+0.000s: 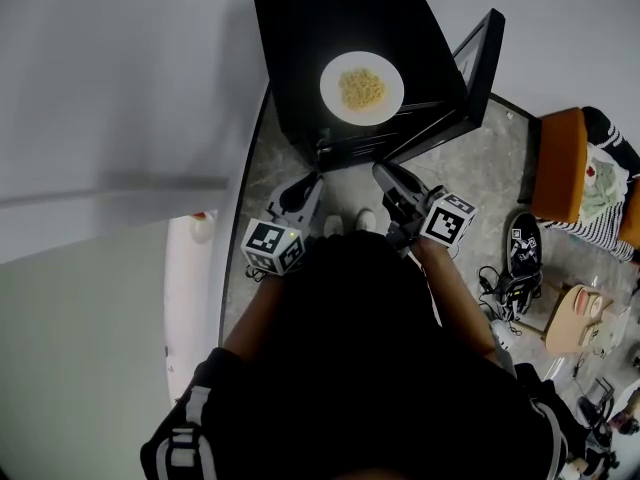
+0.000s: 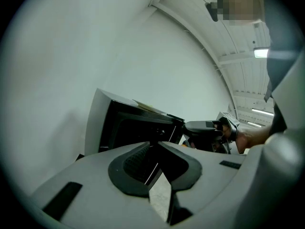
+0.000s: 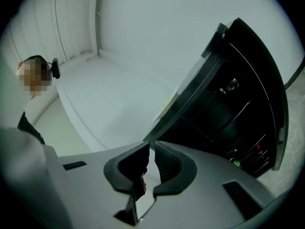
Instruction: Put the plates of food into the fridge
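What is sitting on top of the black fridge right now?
One white plate with yellow noodles sits on the black fridge. Its door stands open, but the top hides the inside from above, and the gripper views show it only dark.

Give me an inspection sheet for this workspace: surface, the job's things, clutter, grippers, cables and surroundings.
Surface: black fridge top, carrying one plate.
Job's things: white plate of yellow food sits on the fridge top, not yet inside; fridge door stands open.
Clutter: shoes and cardboard box on the floor at the right.
Grippers: left gripper shut, empty; right gripper shut, empty.
Cables: dark tangle on the floor beside the shoes.
Surroundings: white wall, orange stool.
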`<state>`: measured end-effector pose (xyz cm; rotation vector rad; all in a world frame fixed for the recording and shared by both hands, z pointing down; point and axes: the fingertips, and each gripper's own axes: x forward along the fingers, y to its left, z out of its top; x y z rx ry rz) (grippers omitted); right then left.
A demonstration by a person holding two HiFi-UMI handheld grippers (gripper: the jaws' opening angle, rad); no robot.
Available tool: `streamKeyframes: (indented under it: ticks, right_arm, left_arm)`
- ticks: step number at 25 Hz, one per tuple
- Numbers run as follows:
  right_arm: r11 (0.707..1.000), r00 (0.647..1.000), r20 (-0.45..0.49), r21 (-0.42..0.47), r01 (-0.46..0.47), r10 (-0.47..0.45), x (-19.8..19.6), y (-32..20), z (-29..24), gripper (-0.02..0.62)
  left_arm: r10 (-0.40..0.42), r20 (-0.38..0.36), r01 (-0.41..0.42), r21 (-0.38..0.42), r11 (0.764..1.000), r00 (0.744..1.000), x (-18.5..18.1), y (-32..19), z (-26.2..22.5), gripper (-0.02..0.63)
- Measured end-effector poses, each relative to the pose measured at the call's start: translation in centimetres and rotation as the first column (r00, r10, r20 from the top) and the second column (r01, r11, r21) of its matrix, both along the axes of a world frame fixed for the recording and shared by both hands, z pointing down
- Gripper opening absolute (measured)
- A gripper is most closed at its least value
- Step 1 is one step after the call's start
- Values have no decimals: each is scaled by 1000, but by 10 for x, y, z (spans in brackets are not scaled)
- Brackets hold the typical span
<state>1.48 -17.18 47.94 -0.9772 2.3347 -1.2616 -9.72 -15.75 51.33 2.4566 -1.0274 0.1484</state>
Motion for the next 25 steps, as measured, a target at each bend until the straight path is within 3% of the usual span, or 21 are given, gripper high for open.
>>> streamKeyframes:
  ticks: [6,10,13,25]
  right_arm:
    - [1000,998,61,-12,-10,11,6,-15,-3,31]
    - [1000,990,138,-27,-8,12,7,-22,-10,89]
    - [999,978,210,-46,-7,17,13,-31,-14,92]
    - [996,954,299,-93,9,19,16,-55,-14,126]
  left_arm:
    - [10,10,-10,1,1000,1000,12,-1,3,61]
    - [24,15,-24,9,1000,1000,19,1,0,61]
    - [20,17,-20,18,1000,1000,24,-4,-4,62]
    - [17,23,-17,26,1000,1000,36,-18,-4,71]
